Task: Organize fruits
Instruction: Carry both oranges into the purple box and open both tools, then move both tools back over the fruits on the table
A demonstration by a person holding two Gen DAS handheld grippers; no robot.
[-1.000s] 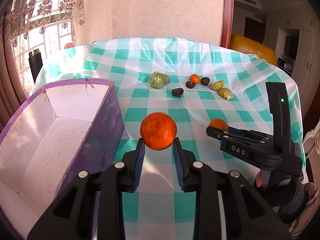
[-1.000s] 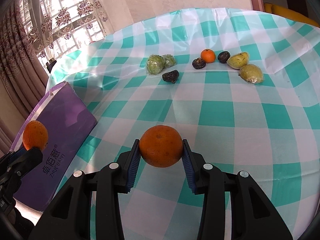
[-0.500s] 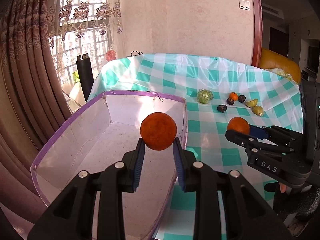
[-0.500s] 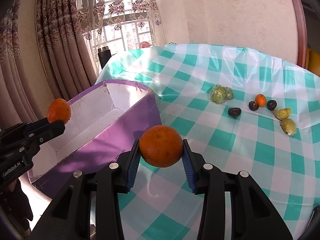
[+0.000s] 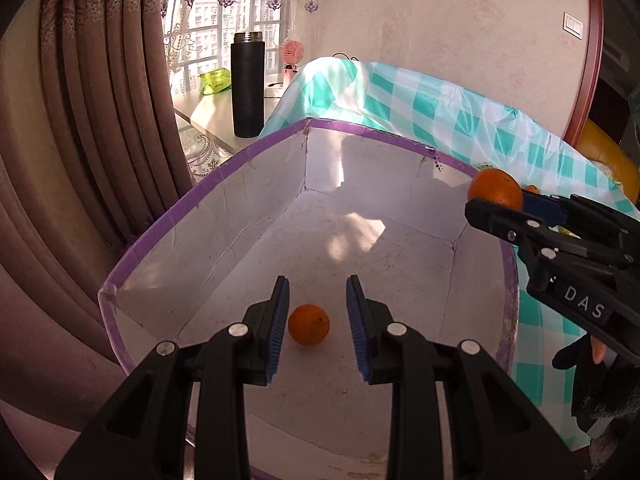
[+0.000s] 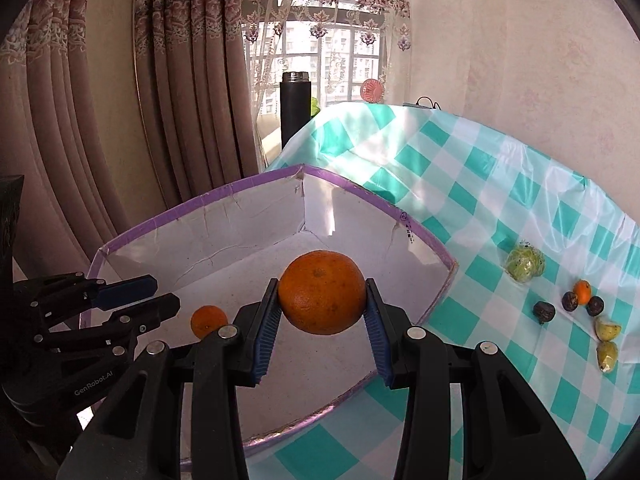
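Note:
A purple-rimmed cardboard box (image 5: 360,130) (image 6: 240,188) lies open on the checked table. A small orange (image 5: 309,324) (image 6: 208,320) rests on its white floor. My left gripper (image 5: 318,292) (image 6: 166,292) hangs above that orange, jaws apart, nothing between the blue pads. My right gripper (image 6: 322,296) (image 5: 496,200) is shut on a larger orange (image 6: 322,292) (image 5: 494,188), held over the box's near right side. On the table to the right lie a wrapped green fruit (image 6: 524,266), a tiny orange (image 6: 582,292), dark fruits (image 6: 542,312) and yellow fruits (image 6: 608,328).
A tall black flask (image 5: 248,84) (image 6: 295,108) stands on a sill behind the box, with a pink fan (image 6: 372,90) next to it. Heavy brown curtains (image 5: 80,120) hang to the left. A gloved hand (image 5: 600,384) holds the right gripper.
Both grippers swung left from the table to over the box. The left gripper's orange has left its jaws and lies on the box floor. The right still holds its orange.

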